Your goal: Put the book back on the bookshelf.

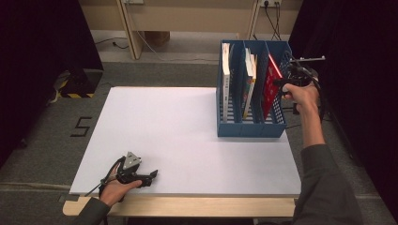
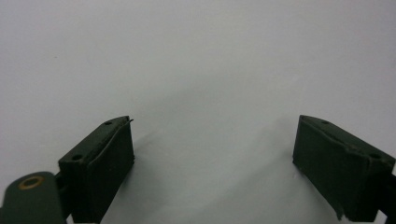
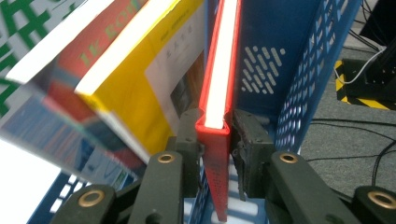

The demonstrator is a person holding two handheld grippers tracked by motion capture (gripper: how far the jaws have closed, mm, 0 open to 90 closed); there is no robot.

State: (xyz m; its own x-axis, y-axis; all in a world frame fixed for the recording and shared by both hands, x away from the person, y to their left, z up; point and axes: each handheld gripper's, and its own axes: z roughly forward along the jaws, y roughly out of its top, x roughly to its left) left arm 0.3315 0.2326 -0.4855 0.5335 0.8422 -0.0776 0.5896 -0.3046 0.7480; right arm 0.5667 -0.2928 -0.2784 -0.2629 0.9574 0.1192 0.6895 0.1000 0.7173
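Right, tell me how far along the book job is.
Done: books already stand in the blue file rack, in its left and middle compartments. In hand: the right gripper is shut on the red book in the rightmost compartment. Whether it is going in or coming out, I can't tell. The left gripper rests open on the white table.

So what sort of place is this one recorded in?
Probably a lab or recording booth: a white-topped table on grey carpet, black curtains on both sides, and a blue file rack holding books.
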